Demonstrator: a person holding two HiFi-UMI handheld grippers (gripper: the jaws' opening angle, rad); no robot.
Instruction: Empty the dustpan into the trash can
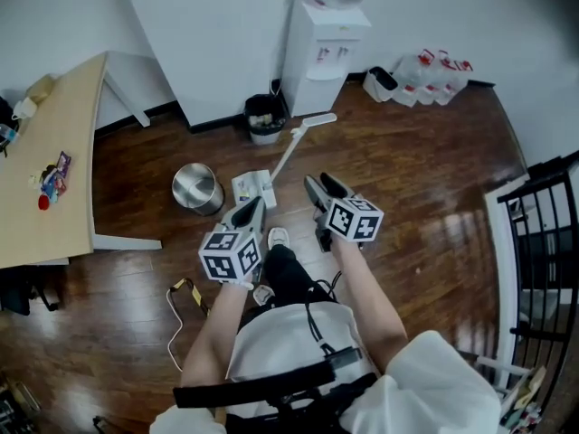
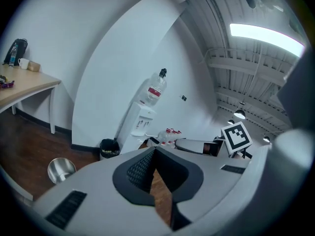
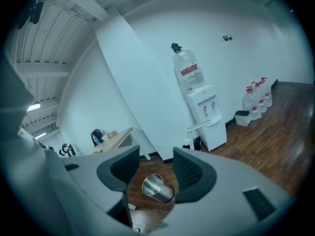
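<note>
Just ahead of the closed left hand-held gripper the dustpan is seen, its handle leaning away, ahead of the open, empty right hand-held gripper.

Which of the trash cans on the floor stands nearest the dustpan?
The shiny round metal can, just left of the dustpan. The black bin sits farther back beside the water dispenser.

Grey left tool, right tool; white shirt, black strap.
</note>
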